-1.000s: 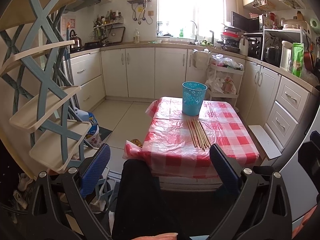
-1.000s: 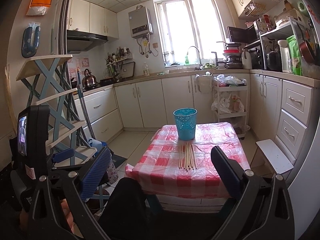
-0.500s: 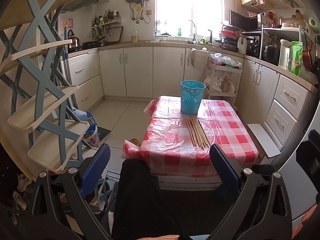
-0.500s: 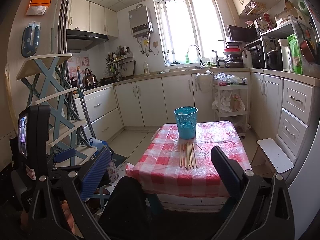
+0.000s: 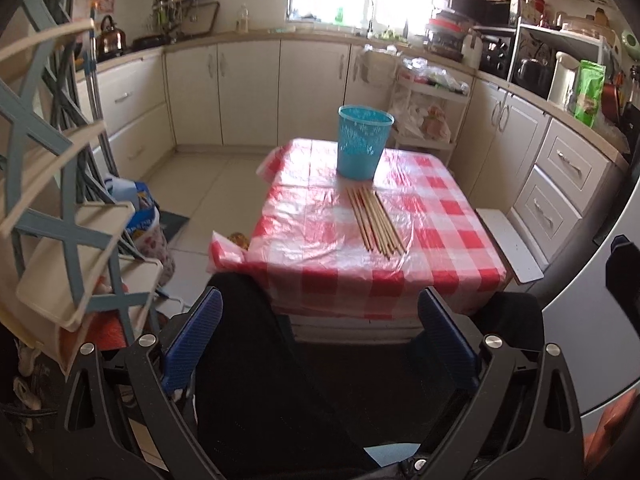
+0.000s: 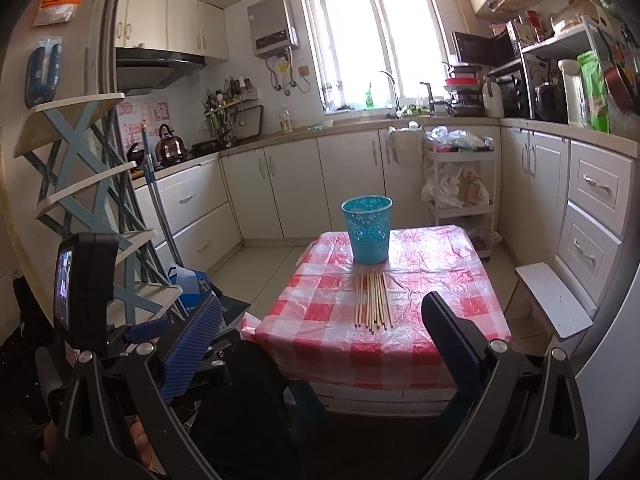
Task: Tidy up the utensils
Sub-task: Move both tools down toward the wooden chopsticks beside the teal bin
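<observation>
Now my left gripper (image 5: 320, 328) has tipped lower than a second ago and my right gripper (image 6: 320, 340) holds level, both spread and empty, well short of the chopsticks (image 5: 375, 218) at twelve o'clock, touching the blue basket (image 5: 363, 142), so nothing's gathered yet.

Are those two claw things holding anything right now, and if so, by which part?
Nothing is held. The left hand-held gripper and right hand-held gripper are both open and empty, short of the table; the chopsticks lie untouched beside the blue cup.
</observation>
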`<action>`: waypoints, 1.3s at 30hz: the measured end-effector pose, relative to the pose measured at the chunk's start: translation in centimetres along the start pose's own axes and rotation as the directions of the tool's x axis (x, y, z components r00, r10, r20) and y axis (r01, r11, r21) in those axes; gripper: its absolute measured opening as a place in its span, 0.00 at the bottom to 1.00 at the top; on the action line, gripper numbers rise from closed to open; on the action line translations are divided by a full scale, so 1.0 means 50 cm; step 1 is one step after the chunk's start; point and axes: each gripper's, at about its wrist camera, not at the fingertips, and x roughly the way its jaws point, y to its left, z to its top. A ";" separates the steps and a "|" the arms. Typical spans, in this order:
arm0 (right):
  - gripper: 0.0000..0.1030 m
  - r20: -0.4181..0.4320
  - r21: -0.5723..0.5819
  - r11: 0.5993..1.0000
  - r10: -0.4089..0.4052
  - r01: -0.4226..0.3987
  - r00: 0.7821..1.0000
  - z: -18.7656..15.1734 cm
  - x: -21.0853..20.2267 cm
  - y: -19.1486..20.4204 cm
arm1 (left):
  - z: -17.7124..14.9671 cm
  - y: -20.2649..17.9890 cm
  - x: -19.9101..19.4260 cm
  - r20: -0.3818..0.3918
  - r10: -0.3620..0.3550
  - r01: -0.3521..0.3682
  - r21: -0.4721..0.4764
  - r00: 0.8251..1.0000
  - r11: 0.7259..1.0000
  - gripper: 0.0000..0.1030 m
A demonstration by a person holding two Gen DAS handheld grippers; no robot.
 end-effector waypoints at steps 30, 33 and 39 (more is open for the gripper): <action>0.93 -0.182 0.022 0.992 -0.116 0.122 0.976 0.022 0.421 -0.182 | 0.064 -0.013 0.273 -0.132 -0.025 0.021 -0.030 0.991 0.999 0.93; 0.93 -0.202 0.009 0.992 -0.123 0.128 0.972 0.025 0.465 -0.192 | 0.082 -0.019 0.307 -0.134 0.005 -0.005 0.001 0.991 1.000 0.93; 0.93 -0.232 -0.006 0.993 -0.118 0.120 0.966 0.036 0.552 -0.215 | 0.126 -0.029 0.399 -0.138 0.061 -0.055 0.043 0.989 0.998 0.93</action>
